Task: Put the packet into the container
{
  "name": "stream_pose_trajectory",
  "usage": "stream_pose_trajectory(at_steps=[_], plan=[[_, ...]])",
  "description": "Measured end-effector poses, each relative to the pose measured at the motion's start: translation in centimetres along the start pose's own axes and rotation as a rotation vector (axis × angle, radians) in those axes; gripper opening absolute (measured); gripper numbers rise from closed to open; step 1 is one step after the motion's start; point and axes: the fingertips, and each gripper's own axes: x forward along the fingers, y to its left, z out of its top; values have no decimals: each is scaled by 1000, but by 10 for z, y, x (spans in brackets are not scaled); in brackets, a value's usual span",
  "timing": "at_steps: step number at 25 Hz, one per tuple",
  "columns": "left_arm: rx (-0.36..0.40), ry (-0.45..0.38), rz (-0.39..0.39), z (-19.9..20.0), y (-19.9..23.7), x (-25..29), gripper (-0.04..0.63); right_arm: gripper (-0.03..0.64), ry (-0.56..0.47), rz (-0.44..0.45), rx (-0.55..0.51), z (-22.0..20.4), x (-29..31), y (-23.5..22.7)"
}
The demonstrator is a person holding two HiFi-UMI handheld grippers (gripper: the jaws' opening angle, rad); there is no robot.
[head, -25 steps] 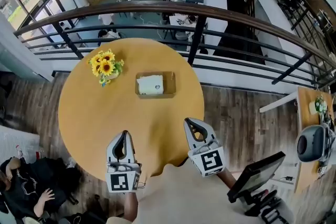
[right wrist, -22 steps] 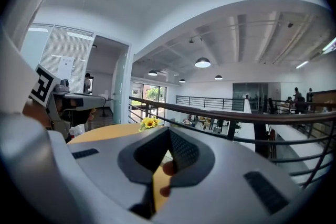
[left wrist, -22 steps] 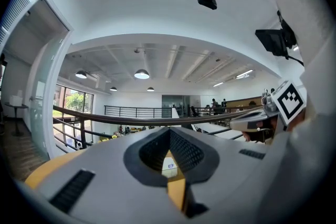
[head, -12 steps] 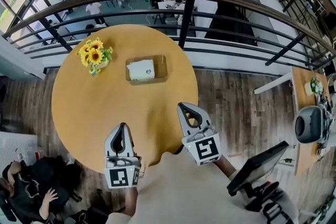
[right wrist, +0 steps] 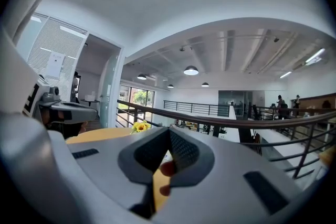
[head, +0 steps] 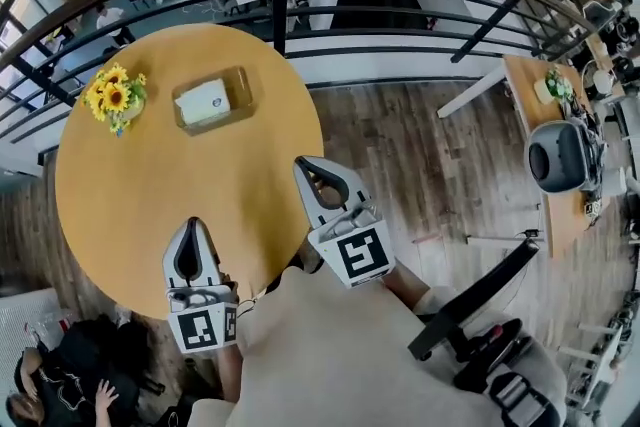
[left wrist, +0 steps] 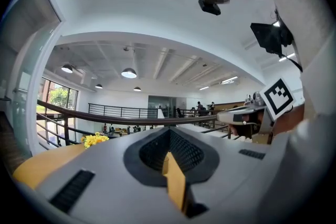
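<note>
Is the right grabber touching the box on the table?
Apart. The head view shows bare table between the right gripper and the box.

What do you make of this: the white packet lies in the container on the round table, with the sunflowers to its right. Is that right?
Not quite. The head view shows the sunflowers to the left of the container, not to its right. The white packet does lie in the container on the round table.

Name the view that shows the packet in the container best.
Head view: the packet lies in the container on the table, seen whole from above. The left gripper view does not show it; the right gripper view gives at most a pale sliver, too small to tell.
</note>
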Motion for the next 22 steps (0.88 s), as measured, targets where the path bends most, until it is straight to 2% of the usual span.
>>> stream_pose_trajectory(at_steps=[6,15,22], plan=[[19,-17,-15,4,-45,-17,5,4,-1,-14,16,-15,-58,-6],[33,-15,-29,-8,-133,-66,5,3,5,15,4,-50,-154,0],[53,-21,-38,-12,-170,-94,5,3,-5,44,-35,-59,-202,14]])
